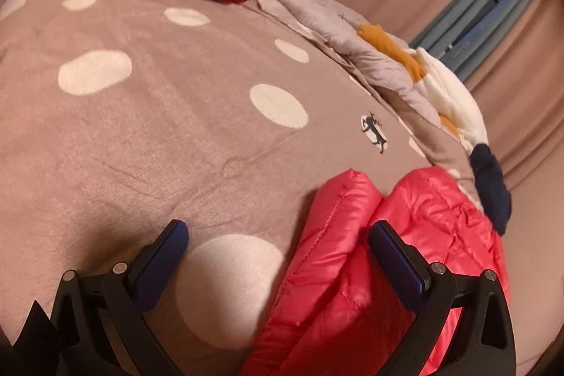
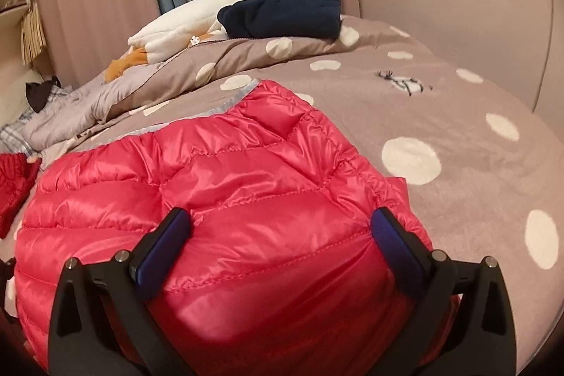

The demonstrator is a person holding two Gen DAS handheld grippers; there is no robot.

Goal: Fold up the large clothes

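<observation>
Pink puffer jacket (image 2: 225, 185) is lying folded on the bed (image 1: 141, 129); left gripper (image 1: 278, 245) and right gripper (image 2: 282, 228) are hovering released.

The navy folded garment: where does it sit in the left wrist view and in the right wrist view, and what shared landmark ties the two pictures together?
Left wrist view: the navy folded garment sits at the right edge, just beyond the pink puffer jacket.
Right wrist view: it lies at top centre, on the far end of the bed beside a white plush item.
Shared landmark: the small dark deer print on the dotted bedspread.
</observation>
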